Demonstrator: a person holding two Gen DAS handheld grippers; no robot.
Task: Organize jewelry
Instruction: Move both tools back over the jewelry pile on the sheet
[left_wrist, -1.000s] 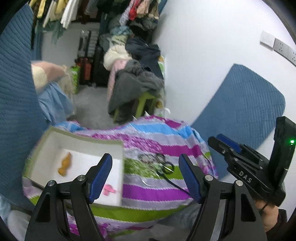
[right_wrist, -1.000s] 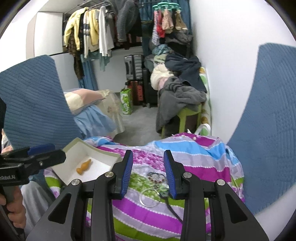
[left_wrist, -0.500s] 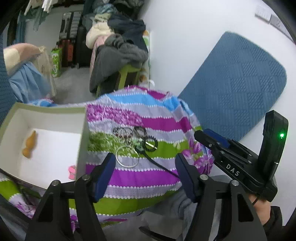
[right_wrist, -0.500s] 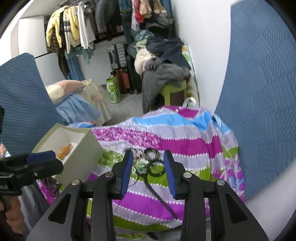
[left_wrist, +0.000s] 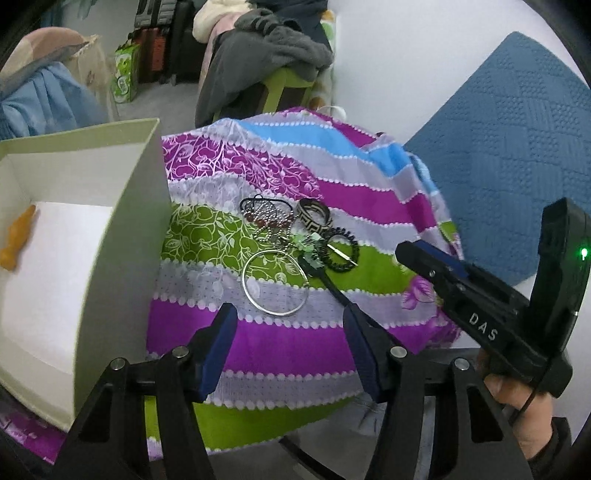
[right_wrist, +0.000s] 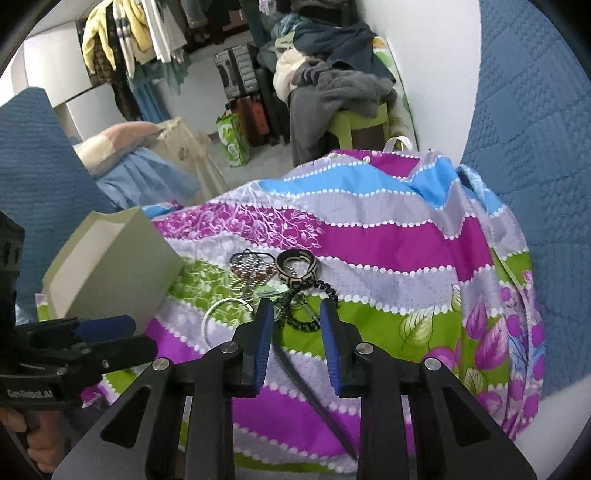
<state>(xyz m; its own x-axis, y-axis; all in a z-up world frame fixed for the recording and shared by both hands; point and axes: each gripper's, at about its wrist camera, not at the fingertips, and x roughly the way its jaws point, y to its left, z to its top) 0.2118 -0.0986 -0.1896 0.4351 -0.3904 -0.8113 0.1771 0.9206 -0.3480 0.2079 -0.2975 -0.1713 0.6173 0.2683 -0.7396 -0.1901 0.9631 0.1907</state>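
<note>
A pile of jewelry lies on a striped cloth: a silver bangle, a patterned wide bangle, a bead chain, a black coil band and a black cord. The pile also shows in the right wrist view, with the wide bangle and silver bangle. My left gripper is open, just short of the silver bangle. My right gripper is open, above the coil band. A pale open box stands left, holding an orange piece.
The striped cloth covers a small round surface whose edges drop off near the front and right. Blue quilted panels stand at the sides. A green stool piled with clothes, bags and a white wall lie beyond.
Both grippers have moved forward and down toward the jewelry pile, which now looks larger and nearer. The box has shifted left in the left wrist view. Both stay open.
</note>
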